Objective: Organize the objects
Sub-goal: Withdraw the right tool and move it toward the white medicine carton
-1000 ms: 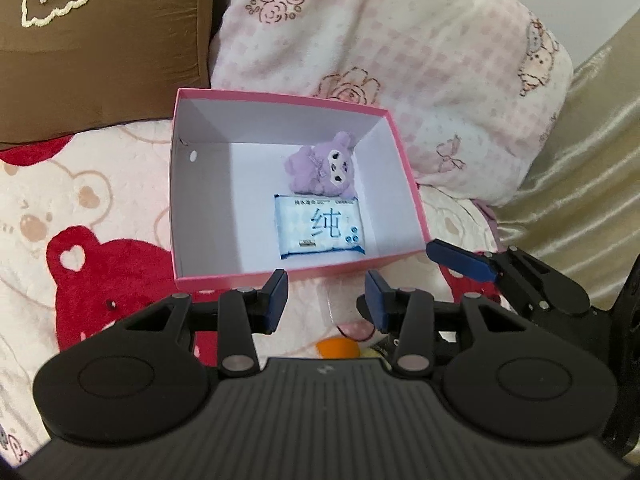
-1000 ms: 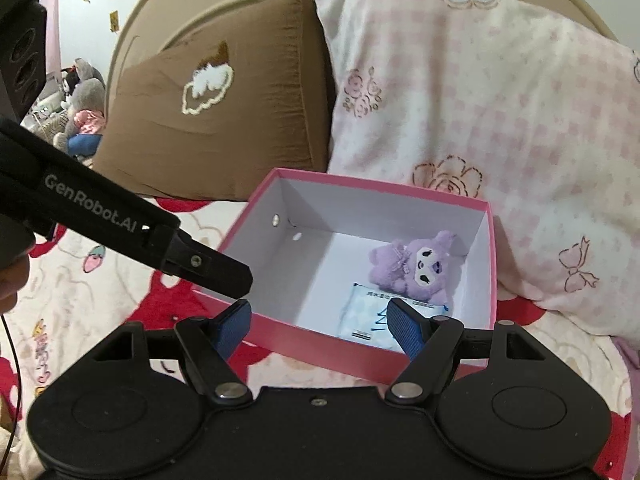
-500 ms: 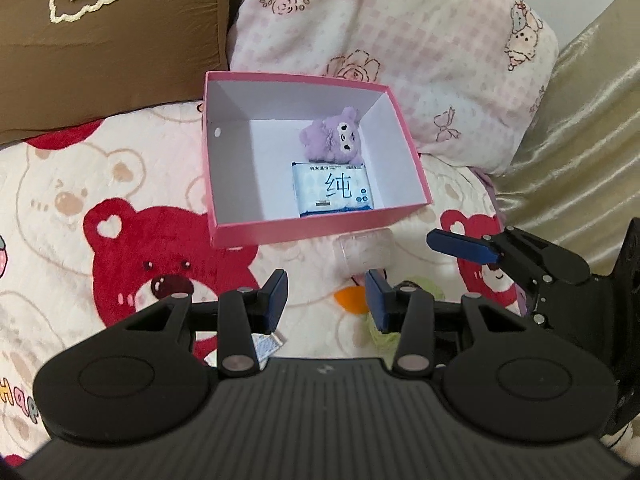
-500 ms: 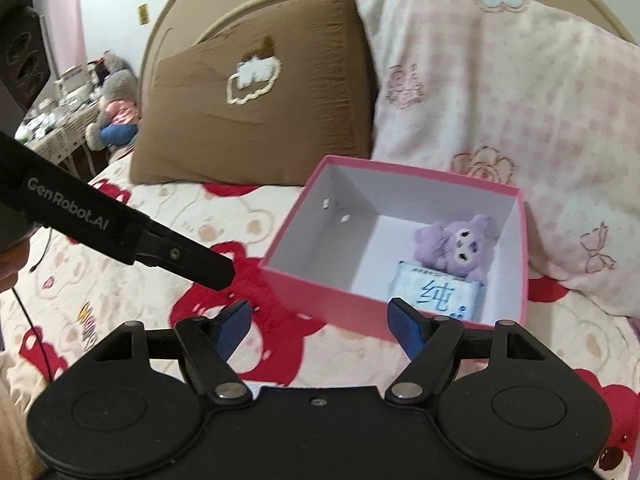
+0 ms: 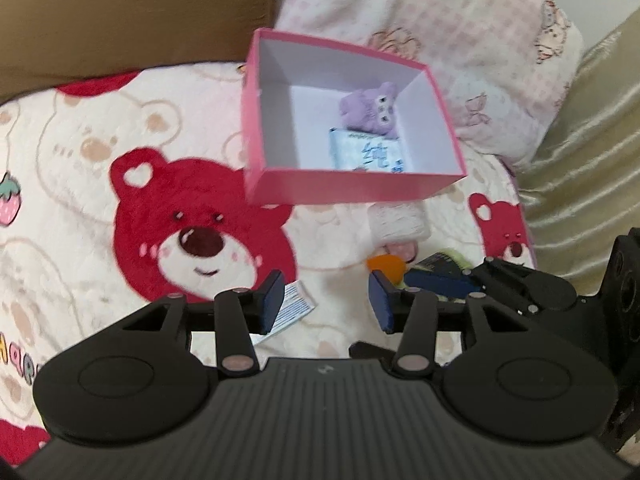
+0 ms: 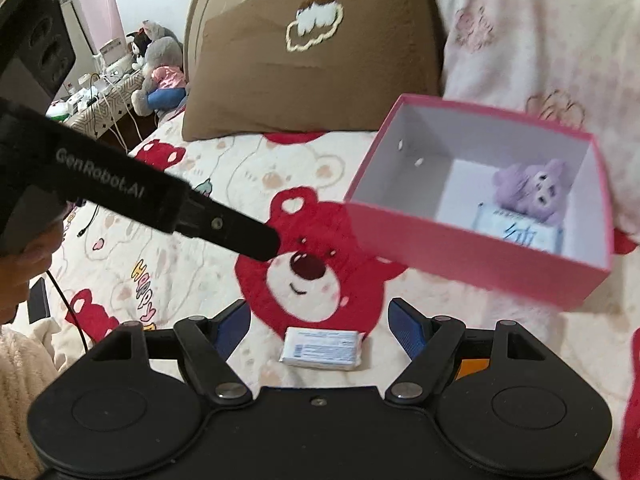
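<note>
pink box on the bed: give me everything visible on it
The pink box is a lidless rectangular box, apparently cardboard, pink outside and white inside, with two small holes in one inner wall. It sits upright on the bear-print blanket, in front of the pink-checked pillow. Inside lie a purple plush toy and a blue-and-white tissue pack, which overlap. Neither gripper touches it.
</note>
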Demonstrator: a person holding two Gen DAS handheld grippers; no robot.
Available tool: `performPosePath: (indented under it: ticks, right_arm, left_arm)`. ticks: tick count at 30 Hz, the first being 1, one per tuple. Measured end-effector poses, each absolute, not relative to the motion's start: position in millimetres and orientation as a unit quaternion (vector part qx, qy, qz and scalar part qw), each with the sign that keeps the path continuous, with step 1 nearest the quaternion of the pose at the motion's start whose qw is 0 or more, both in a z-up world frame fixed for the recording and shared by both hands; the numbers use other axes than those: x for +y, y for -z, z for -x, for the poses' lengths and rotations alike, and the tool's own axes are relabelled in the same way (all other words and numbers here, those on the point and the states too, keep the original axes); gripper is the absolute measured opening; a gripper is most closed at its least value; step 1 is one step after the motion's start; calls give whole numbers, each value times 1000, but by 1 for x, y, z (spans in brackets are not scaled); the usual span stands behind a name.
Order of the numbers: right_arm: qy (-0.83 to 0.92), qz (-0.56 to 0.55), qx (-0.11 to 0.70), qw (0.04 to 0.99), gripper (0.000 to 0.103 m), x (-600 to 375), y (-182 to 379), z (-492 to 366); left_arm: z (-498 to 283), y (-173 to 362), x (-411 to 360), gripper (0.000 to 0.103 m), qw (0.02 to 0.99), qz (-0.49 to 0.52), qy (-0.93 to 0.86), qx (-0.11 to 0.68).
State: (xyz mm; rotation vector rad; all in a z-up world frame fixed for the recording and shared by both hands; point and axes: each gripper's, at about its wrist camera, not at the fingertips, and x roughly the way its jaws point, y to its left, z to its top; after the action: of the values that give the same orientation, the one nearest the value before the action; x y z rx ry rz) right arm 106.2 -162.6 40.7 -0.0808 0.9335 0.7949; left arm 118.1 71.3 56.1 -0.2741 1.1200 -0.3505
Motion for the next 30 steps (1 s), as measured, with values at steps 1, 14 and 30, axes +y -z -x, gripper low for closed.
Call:
performPosePath:
  ticks: [1, 14, 30]
  right_arm:
    - [-381, 35, 445, 810, 80, -159, -36, -105]
    - [-423, 88, 453, 779, 82, -133, -6, -83]
    - [-395, 44, 509, 764, 89, -126, 66, -112]
  left_arm:
    - [-116, -52, 75, 46, 823, 131, 163, 528]
    - [-103, 11, 88, 47, 806, 125, 152, 559]
    - [-95, 86, 93, 52, 809, 150, 121, 555]
